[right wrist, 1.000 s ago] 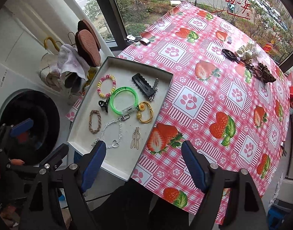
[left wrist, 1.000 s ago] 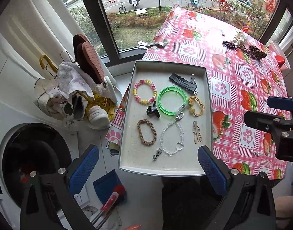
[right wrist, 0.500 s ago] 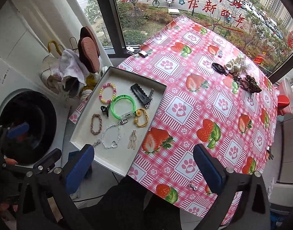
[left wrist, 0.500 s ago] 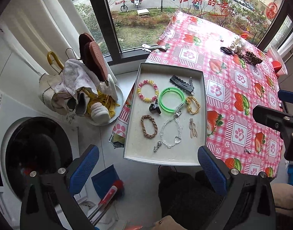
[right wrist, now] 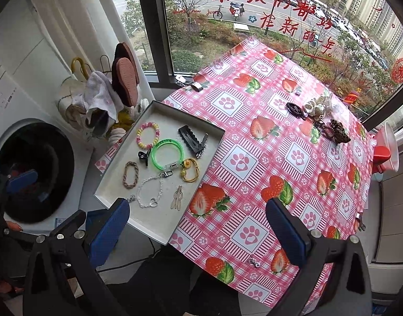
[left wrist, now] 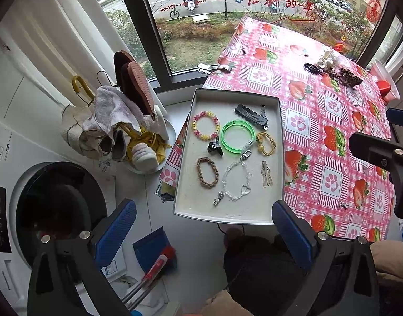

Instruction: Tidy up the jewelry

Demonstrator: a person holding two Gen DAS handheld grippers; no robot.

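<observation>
So both claws are hanging high above everything with jaws spread wide and nothing in them, the left gripper (left wrist: pixel 204 226) over the near end of the grey tray (left wrist: pixel 185 158) and the right gripper (right wrist: pixel 197 226) over the strawberry tablecloth (right wrist: pixel 267 163) beside it. Inside the tray there's a green bangle (left wrist: pixel 237 137), a pink and yellow bead bracelet (left wrist: pixel 205 125), a brown braided band (left wrist: pixel 207 171), a clear chain bracelet (left wrist: pixel 237 181) and a black hair clip (left wrist: pixel 250 115), while a few more pieces (right wrist: pixel 317 115) sit at the far side of the cloth near the window
</observation>
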